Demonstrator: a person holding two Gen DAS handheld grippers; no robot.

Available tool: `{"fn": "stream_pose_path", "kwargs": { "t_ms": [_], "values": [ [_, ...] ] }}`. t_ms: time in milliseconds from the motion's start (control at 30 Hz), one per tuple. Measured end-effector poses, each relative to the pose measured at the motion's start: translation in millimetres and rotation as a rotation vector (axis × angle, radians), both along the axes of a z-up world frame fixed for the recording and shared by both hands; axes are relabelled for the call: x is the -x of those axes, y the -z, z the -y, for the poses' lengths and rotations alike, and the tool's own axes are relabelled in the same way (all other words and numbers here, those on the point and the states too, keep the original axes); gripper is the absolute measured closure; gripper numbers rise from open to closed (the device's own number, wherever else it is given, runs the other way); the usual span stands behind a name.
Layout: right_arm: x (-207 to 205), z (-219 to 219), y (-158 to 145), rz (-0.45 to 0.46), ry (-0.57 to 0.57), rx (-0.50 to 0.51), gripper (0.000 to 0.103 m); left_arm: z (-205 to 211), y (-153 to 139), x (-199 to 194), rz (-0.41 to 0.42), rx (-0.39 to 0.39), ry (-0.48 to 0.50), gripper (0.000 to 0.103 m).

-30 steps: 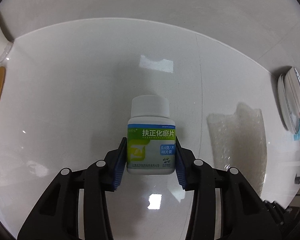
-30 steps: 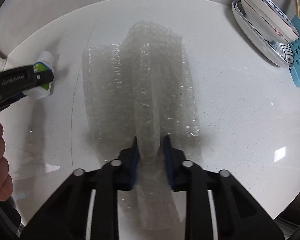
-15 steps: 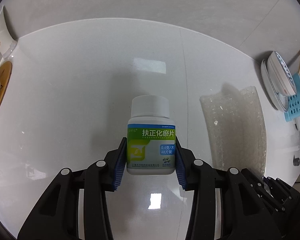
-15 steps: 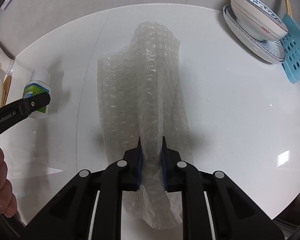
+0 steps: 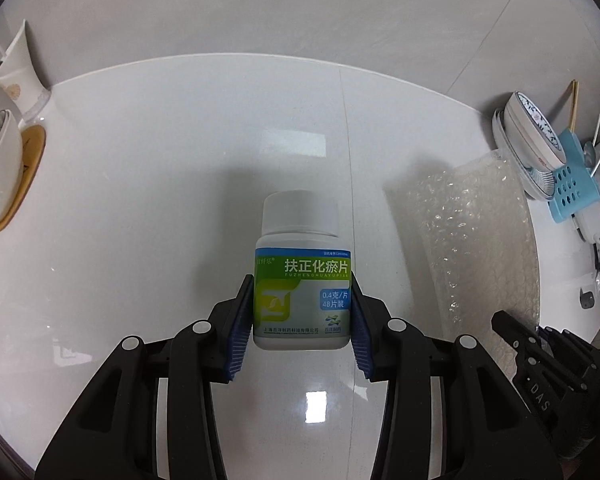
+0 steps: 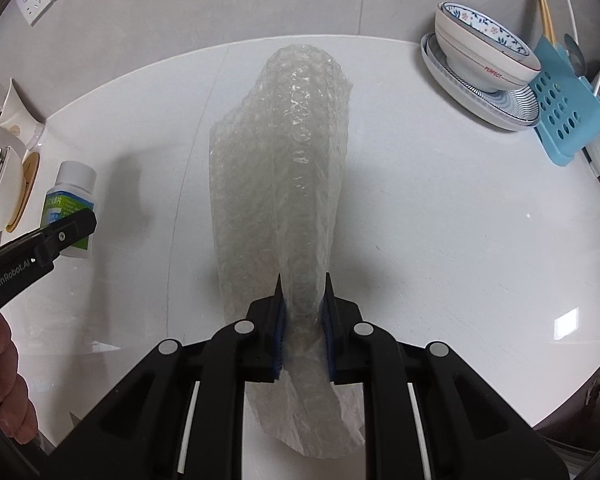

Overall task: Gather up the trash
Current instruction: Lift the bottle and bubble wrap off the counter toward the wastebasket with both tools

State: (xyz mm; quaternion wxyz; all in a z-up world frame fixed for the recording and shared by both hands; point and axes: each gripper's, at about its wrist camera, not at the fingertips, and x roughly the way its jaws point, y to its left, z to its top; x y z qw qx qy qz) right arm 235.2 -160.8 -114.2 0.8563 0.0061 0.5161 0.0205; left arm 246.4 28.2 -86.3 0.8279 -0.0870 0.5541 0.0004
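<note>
My left tongs are clamped on a small pill bottle. The blue pads press the two sides of its label, low on its body, and the white cap sticks out past them. I think the bottle is hard, smooth and light, so it could slip if I squeeze too softly. The flat sides are a good place to hold it.

My right tongs are nearly together, pinching a sheet of bubble wrap. It is bunched up between the pads, and the rest hangs out in front over the white tabletop. It looks very soft and floppy and hardly heavy at all. I think a bunched part is the best place to grab, because one thin edge could tear or slide out.

Farther off, bowls sit on plates beside a blue rack, well apart from my trash.
</note>
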Motion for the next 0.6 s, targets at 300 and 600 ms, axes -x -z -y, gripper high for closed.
{"fn": "stream_pose_path", "kwargs": {
  "t_ms": [300, 600],
  "values": [
    [29, 8, -12, 0.035, -0.010, -0.012, 0.089, 5, -10, 29, 0.018, 0.008, 0.014, 0.061],
    [60, 22, -26, 0.076, -0.015, -0.022, 0.089, 14, -24, 69, 0.046, -0.007, 0.040, 0.061]
  ]
}}
